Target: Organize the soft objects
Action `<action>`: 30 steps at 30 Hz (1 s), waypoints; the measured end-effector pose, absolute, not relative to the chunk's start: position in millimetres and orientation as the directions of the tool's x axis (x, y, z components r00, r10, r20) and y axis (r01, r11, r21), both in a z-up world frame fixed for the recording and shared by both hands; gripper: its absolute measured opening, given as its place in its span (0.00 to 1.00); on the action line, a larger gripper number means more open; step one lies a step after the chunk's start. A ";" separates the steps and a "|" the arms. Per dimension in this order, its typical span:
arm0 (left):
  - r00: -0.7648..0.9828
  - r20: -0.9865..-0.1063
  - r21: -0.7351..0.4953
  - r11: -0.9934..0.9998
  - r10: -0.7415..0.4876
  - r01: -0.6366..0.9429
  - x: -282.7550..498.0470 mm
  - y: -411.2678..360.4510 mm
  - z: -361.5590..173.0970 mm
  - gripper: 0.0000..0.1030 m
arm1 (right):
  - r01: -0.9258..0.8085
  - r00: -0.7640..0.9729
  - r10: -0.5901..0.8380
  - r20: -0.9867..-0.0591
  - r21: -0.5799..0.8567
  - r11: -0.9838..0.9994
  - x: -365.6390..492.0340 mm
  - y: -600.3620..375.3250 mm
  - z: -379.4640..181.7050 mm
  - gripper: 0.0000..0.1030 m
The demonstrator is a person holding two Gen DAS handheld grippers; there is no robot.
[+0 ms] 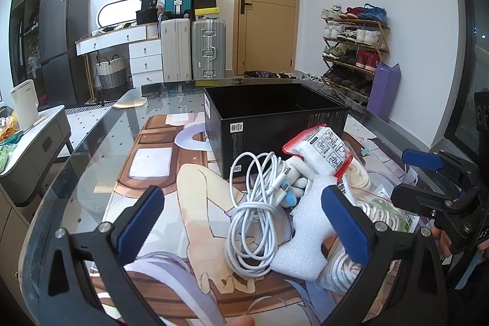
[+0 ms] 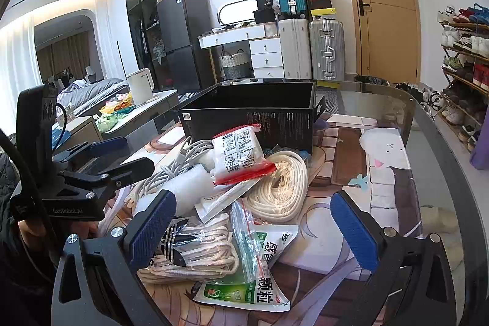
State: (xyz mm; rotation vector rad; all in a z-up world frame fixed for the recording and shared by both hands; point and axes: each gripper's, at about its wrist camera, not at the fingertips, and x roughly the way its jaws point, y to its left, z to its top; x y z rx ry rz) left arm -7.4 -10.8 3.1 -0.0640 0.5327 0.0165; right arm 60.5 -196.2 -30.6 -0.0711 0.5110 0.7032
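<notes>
1. Black box (image 1: 275, 124) sits open-topped on the counter (image 1: 91, 142), behind the pile; the interior I can see looks empty, with a divider inside.
2. Soft things all lie outside the box: white cable (image 1: 256, 213), foam piece (image 1: 302, 228), red-edged packet (image 2: 238, 155), cream rope coil (image 2: 281, 188).
3. Zip bag (image 2: 247, 237) lies on a green sachet (image 2: 244, 292); bagged laces (image 2: 195, 252) are beside it.
4. My left tongs (image 1: 244, 219) are released, spread wide, hovering over the cable and foam, gripping nothing.
5. My right tongs (image 2: 253, 231) are released too, spread wide over the laces and zip bag, holding nothing.
</notes>
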 end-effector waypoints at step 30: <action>0.862 -0.506 -0.055 0.998 -0.002 -0.031 -8.3 -10.9 3.7 1.00 | -0.638 0.644 0.602 -0.473 0.102 0.763 60.7 -195.5 -30.1 1.00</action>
